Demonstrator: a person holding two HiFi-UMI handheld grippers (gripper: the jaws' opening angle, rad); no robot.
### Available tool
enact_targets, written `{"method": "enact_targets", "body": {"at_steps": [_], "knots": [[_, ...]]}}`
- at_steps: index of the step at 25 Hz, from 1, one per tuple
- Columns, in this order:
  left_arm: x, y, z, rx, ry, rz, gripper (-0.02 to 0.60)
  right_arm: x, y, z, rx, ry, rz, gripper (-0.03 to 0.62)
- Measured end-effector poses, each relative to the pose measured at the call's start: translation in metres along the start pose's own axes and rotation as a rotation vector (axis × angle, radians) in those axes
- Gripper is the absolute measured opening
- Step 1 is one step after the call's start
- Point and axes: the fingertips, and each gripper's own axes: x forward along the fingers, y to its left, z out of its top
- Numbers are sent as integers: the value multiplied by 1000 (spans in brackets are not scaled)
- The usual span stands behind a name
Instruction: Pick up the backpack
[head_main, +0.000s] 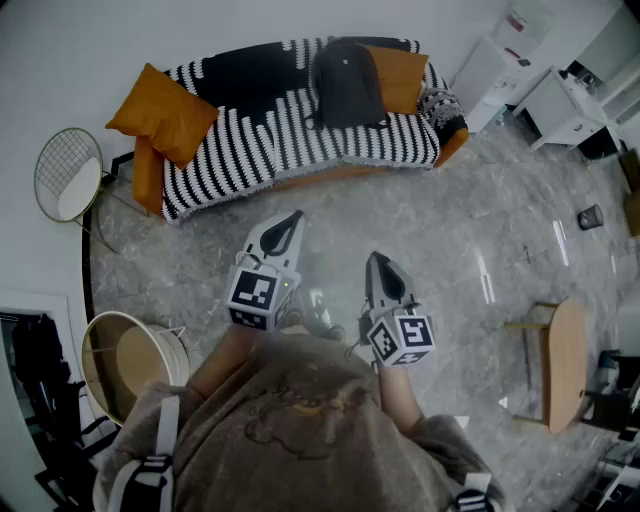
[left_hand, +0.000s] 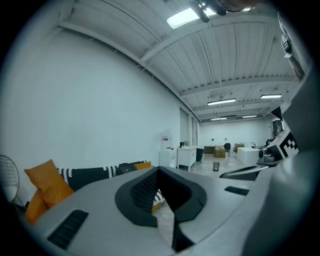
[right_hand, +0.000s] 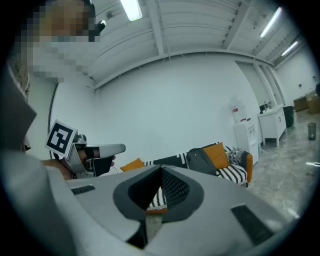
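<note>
Standing on the grey floor (head_main: 470, 230) well short of the sofa (head_main: 250, 150), a person points both grippers toward it. The left gripper (head_main: 292, 216) has its jaws pressed together with nothing between them. The right gripper (head_main: 378, 259), just beside it and slightly farther from the sofa, is likewise closed and empty. Neither tool is anywhere near the sofa's front edge.

The sofa wears a black-and-white striped cover. The backpack (head_main: 347, 82), dark grey, stands upright on the sofa's seat toward its right end in the head view, leaning against the backrest. An orange cushion (head_main: 402, 76) sits just beside the backpack at the sofa's right end, and a second cushion (head_main: 163, 113) rests on the sofa's left end. A wire table (head_main: 67, 175) stands beside the sofa's left end. White cabinets (head_main: 505, 60) stand beyond its right end.
</note>
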Motion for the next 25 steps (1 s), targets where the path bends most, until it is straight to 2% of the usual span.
{"method": "enact_targets", "body": {"at_steps": [8,15,25], "knots": [[8,19,-14,16,-4,-36,1,19,5,-1,-14,-64,-37,5],[27,29,-20,8,8,-61,1,33,-13,2,-19,-76,-89,6],[91,66,-13,19,-12,-8,1,87,-49,8,-20,-57,-101,6]]}}
